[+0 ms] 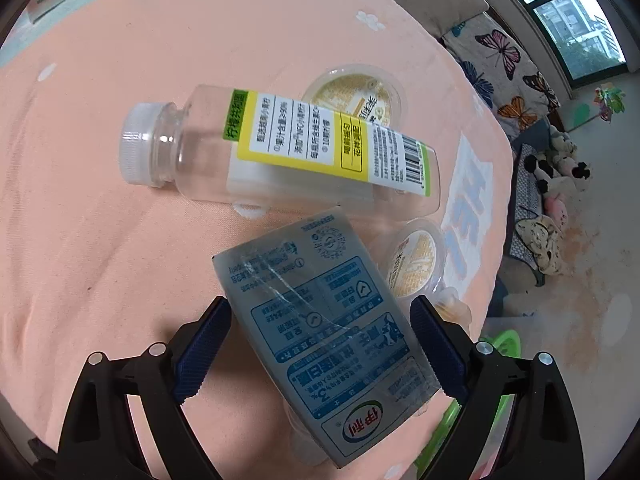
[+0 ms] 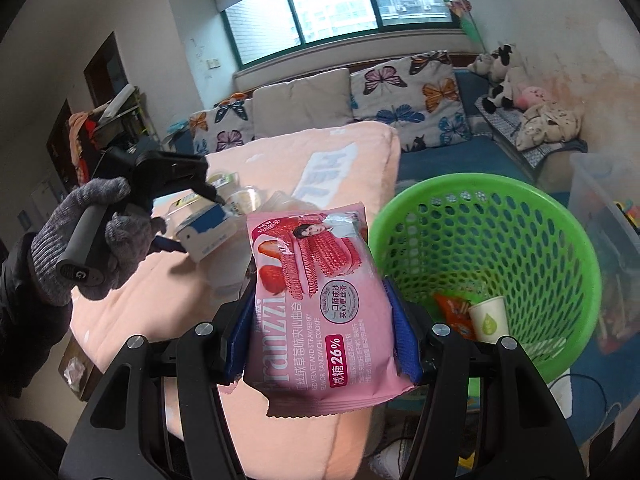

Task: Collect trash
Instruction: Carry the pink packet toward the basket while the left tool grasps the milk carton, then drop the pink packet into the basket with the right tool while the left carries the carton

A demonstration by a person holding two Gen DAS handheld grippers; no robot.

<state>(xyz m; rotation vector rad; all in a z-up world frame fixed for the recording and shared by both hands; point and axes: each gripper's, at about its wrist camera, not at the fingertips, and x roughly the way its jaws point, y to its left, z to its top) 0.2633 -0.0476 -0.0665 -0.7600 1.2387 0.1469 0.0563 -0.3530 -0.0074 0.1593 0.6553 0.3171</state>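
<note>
Trash is being collected from a table draped in a peach cloth (image 1: 100, 220), and two pieces are already in hand. On the left side, a blue-and-grey milk carton (image 1: 332, 344) is held in the left gripper (image 1: 320, 344), whose jaws stand wide with a blue pad against each side of the carton. In the right wrist view the same carton (image 2: 206, 236) is seen lifted clear of the cloth by a hand in a grey knitted glove (image 2: 86, 240). Left on the cloth beyond it are an empty clear bottle (image 1: 276, 148) with a yellow label, lying on its side, and two small lidded plastic cups (image 1: 356, 96) (image 1: 416, 260), one behind the bottle and one just beside the carton.

Further right, a pink strawberry cookie packet (image 2: 316, 316) is pinched at its sides by the right gripper (image 2: 320, 340), set at a middling width. The packet is held upright above the table's edge, near a green mesh basket (image 2: 560, 240) in which a paper cup (image 2: 490, 320) and an orange wrapper (image 2: 452, 308) already lie.

The carrying step appears to be in hand. The next move would call for the packet to be brought over the basket's rim before the jaws are released, with the carton to follow.

Behind the table, a sofa with butterfly cushions (image 2: 404, 96) is seen under a wide window (image 2: 336, 8), with plush toys (image 2: 508, 80) at its right end.
</note>
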